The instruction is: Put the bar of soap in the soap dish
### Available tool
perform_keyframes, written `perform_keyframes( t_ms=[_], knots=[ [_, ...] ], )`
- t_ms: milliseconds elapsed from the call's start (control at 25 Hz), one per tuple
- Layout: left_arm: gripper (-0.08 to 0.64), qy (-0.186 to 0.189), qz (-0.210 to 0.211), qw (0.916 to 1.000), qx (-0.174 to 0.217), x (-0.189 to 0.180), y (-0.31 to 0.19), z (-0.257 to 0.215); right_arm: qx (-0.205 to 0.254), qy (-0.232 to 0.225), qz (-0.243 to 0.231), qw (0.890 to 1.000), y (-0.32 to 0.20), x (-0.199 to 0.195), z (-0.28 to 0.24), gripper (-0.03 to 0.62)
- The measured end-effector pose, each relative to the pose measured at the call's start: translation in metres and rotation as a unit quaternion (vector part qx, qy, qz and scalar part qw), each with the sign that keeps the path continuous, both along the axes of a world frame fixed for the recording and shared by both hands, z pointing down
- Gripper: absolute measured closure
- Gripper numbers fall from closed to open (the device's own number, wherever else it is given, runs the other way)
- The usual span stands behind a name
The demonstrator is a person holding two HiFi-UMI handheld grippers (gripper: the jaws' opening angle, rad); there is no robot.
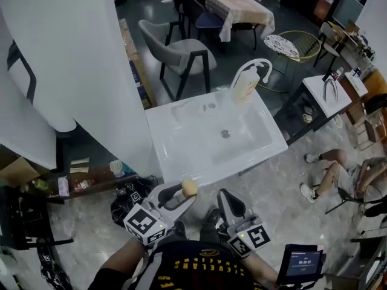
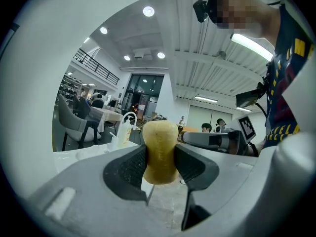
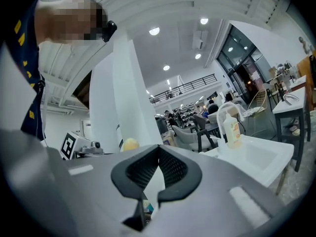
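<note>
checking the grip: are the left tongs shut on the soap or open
Shut on the soap: the left tongs press their pads against both its sides.

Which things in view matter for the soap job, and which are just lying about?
Job in hand: bar of soap, clamped in the left gripper; white sink, where a faint dish-like shape sits on the far rim.
Lying about: pump bottle; grey chair; clothed table; right gripper, shut and empty.

left tool (image 1: 182, 193): clamped on soap bar (image 2: 160, 152) | right tool (image 3: 159, 151): jaws together, empty
</note>
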State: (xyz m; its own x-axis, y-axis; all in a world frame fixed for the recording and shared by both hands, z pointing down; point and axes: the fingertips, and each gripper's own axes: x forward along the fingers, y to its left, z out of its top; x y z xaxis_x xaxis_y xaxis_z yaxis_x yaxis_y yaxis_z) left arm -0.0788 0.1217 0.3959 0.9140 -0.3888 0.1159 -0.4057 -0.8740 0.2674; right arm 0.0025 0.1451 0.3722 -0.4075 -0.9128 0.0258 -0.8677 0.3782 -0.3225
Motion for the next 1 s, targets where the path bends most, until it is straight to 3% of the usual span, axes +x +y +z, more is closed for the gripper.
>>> perform_keyframes(
  t_ms=[560,1000],
  knots=[
    [0.379,-0.042,-0.108,0.9931,0.021,0.075,-0.071,-0.006,0.012,-0.017,-0.078,0.997,-0.067,0.09,-0.005,0.589],
    [0.38,-0.079,-0.144,0.9862,0.02,0.083,-0.112,0.019,-0.013,-0.037,-0.106,0.994,-0.093,0.113,0.012,0.589]
  ],
)
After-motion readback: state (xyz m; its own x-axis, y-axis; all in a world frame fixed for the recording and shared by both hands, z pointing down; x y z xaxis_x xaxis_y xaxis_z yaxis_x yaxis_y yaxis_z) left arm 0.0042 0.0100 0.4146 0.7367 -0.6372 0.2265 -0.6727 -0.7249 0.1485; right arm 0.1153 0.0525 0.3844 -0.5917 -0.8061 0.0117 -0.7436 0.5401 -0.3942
